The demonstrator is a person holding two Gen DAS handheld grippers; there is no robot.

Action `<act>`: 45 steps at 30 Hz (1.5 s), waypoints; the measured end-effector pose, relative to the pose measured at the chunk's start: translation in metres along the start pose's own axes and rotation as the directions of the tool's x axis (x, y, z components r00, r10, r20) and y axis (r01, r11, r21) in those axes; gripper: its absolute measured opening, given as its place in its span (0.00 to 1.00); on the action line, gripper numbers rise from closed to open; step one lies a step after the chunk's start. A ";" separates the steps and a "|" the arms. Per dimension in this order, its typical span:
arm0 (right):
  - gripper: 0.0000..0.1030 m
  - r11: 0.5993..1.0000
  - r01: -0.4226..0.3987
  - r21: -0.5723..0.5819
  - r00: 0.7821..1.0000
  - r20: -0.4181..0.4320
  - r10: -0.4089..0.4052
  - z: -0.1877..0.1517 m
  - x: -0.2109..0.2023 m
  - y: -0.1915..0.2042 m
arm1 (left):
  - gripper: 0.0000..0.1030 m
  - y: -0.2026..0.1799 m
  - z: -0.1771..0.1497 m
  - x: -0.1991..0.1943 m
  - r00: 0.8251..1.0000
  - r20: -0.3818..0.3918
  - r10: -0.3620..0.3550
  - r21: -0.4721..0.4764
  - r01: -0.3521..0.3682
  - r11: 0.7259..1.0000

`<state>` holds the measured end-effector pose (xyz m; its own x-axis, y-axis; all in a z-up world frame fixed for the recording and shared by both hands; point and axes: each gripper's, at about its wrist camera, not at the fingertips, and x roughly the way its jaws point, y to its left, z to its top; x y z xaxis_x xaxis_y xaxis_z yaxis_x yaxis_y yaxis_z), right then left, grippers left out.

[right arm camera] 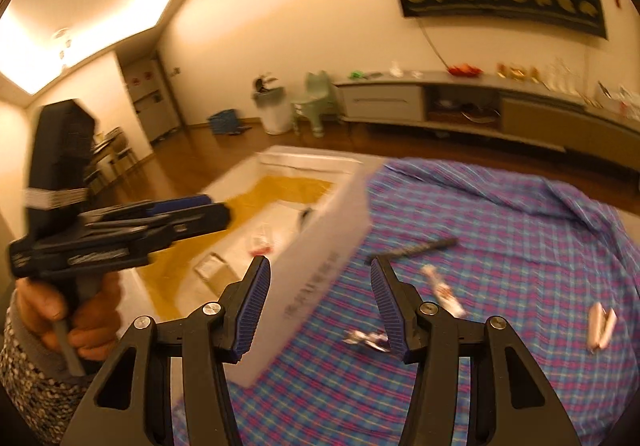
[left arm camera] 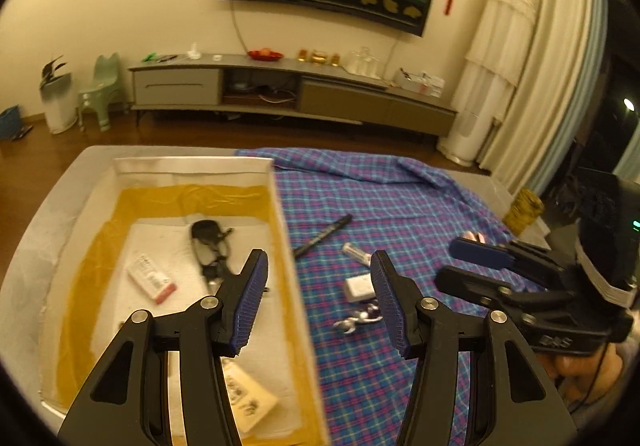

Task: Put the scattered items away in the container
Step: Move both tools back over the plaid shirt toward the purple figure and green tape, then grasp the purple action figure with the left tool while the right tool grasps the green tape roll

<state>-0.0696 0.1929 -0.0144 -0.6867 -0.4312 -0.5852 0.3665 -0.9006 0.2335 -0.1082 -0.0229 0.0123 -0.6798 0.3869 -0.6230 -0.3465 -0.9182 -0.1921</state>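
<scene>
Black marker (left arm camera: 322,235), small packets and metal clip (left arm camera: 357,320) on plaid cloth (left arm camera: 400,206) right of white box (left arm camera: 298,286), glasses (left arm camera: 210,246) and cards inside box, left gripper (left arm camera: 320,300) and right gripper (right arm camera: 320,304) both spread, empty

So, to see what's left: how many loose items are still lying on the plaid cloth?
5: marker nearest the box, clear tube, white packet, silver piece, and pink clip farthest right. Others may be hidden.

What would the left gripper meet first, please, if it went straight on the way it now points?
Most likely the box's right wall: the open left gripper straddles it, one finger over the box, the other over the cloth. Depth is unclear, so it might pass just above the rim.
</scene>
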 end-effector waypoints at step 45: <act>0.16 1.000 -0.007 0.013 0.932 -0.362 0.012 -0.050 0.099 -0.107 | 0.55 -0.071 -0.063 0.134 0.930 -0.353 0.100 0.137 -0.054 0.989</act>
<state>-0.1453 0.2495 -0.1356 -0.4082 -0.3928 -0.8241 0.3633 -0.8981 0.2481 -0.1345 0.0888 -0.1052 -0.4387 0.2383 -0.8665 -0.3945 -0.9174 -0.0526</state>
